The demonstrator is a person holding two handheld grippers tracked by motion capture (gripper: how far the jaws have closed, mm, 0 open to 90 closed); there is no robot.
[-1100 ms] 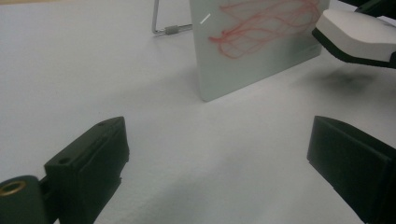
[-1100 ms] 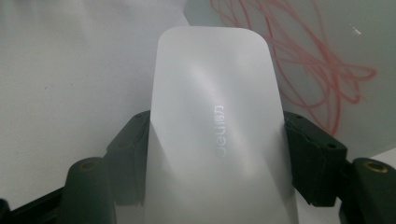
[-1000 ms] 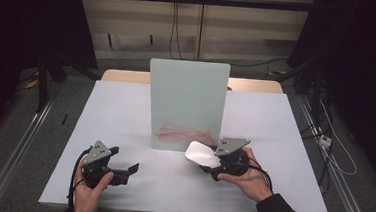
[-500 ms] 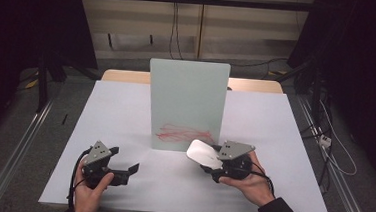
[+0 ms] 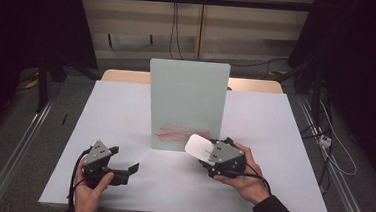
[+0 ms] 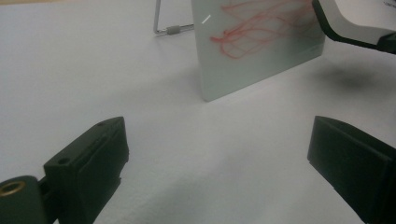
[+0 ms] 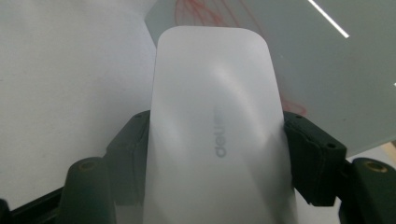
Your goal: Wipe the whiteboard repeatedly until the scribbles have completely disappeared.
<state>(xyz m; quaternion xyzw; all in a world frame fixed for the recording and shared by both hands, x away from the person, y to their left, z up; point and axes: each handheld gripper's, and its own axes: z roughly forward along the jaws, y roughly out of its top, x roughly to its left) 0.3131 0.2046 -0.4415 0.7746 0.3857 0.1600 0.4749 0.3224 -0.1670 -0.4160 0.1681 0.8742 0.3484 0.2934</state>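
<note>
White table (image 5: 125,111) | right claw (image 5: 204,152) grips eraser (image 5: 198,146) by board (image 5: 186,96) | left claw (image 5: 130,169) open

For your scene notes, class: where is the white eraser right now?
In the high view, the white eraser is clamped in the right tool, just off the lower right of the upright board, beside its red scribbles.

Eraser (image 5: 197,146) before board (image 5: 186,103) on table (image 5: 120,111)

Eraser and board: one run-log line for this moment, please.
right gripper: shut on white eraser | eraser: near red scribbles on upright board | left gripper: open, empty
</note>
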